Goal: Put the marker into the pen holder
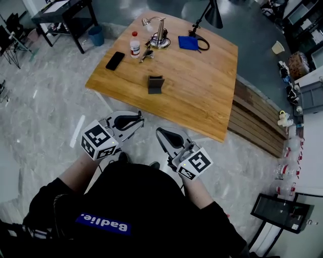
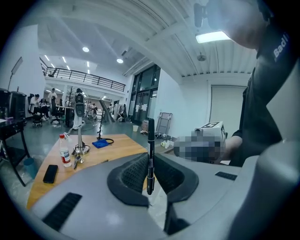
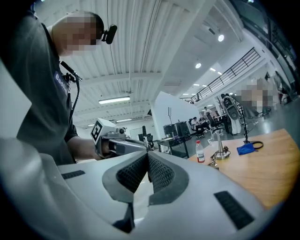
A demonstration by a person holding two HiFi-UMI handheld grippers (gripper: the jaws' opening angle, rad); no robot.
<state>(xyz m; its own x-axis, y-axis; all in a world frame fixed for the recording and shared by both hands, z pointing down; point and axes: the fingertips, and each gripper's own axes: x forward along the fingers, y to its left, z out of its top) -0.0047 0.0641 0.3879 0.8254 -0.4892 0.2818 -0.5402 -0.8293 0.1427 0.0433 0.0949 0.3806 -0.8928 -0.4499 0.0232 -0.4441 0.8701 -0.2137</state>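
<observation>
My left gripper (image 1: pixel 132 121) clamps the marker (image 2: pixel 150 154) upright; my right gripper (image 1: pixel 164 134) is closed, empty. Both hover off the table (image 1: pixel 207 101), where the holder (image 1: pixel 155 83) stands.

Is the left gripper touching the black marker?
Touching. In the left gripper view, the left gripper has its jaws closed on the upright marker.

The light wooden bench (image 1: pixel 202 95) carries a dark grey box-shaped pen holder (image 1: pixel 155 84) near its middle and, toward its far edge, a flat black phone (image 1: pixel 115 60), a white red-capped plastic bottle (image 1: pixel 135 45), a silvery metal stand (image 1: pixel 159 34), a blue fabric pouch (image 1: pixel 189 43) and a black desk lamp (image 1: pixel 213 14).
</observation>
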